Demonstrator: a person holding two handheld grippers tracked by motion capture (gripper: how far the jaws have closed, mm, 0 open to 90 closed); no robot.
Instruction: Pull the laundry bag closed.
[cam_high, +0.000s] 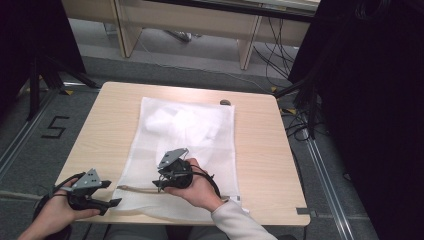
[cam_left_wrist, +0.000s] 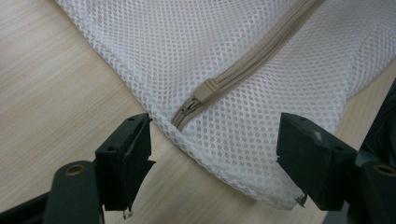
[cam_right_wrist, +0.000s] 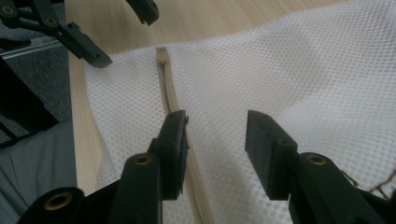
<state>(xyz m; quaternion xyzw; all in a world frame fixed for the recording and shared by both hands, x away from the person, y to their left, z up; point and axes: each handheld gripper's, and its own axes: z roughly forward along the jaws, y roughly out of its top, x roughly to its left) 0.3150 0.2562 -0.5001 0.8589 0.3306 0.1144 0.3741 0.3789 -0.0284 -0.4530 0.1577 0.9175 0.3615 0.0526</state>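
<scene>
Mesh bag covers table centre to near edge; left and right strips bare, passable (small dark object at far edge).

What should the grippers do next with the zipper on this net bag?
Probably the left gripper should close on the bag corner beside the zipper pull. Its jaws stand open on either side of that corner of the mesh bag, and the right gripper hovers open over the zipper, pinching nothing.
</scene>
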